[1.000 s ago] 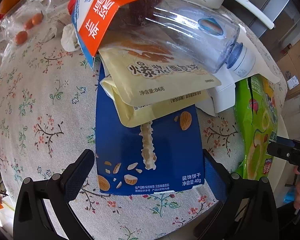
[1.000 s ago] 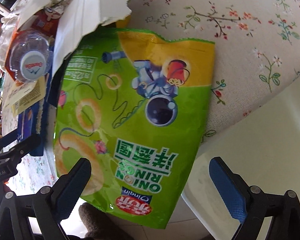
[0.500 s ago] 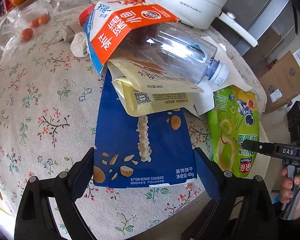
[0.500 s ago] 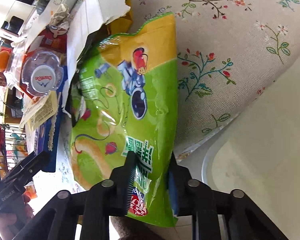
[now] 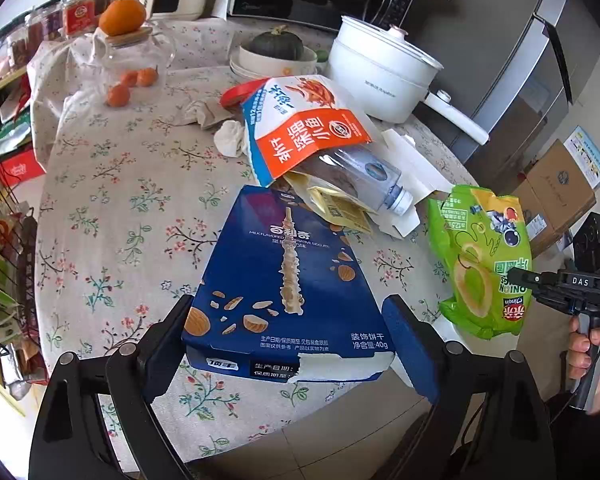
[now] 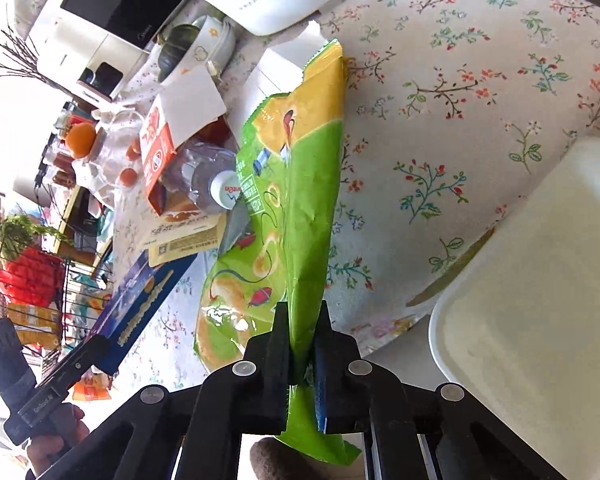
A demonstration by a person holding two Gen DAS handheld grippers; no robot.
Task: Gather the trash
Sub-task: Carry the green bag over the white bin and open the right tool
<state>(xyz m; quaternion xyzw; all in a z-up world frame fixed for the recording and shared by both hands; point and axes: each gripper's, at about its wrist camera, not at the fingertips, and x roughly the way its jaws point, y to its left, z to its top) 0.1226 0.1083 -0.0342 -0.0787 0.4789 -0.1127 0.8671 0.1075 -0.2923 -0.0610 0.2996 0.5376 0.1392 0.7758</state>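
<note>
Left wrist view. Left gripper (image 5: 288, 340) at 6 o'clock, fingers (image 5: 168, 336) spread wide to either side of the blue biscuit box (image 5: 288, 276); contact with the box sides cannot be told. Box near end torn, far end tucked under the trash pile at 12 o'clock — orange-and-white snack bag (image 5: 308, 128), clear plastic bottle (image 5: 360, 180), yellow sachets (image 5: 336, 208), torn white carton (image 5: 412, 168). Green onion-ring bag (image 5: 480, 256) at 3 o'clock, its lower edge pinched by the right gripper (image 5: 520, 278). White electric pot (image 5: 384, 76) at 1 o'clock; glass teapot (image 5: 128, 56) with an orange on its lid at 11 o'clock. All on the floral tabletop (image 5: 112, 200).

Right wrist view. Right gripper (image 6: 302, 332) at 6 o'clock, fingers (image 6: 280, 336) closed tight on the green onion-ring bag (image 6: 288, 200), which stands edge-on, running up toward 12 o'clock. Clear plastic bottle (image 6: 204, 178) and blue biscuit box (image 6: 148, 288) at 9 o'clock. White tray (image 6: 540, 288) at 3 o'clock, beyond the floral tabletop (image 6: 460, 100) edge
</note>
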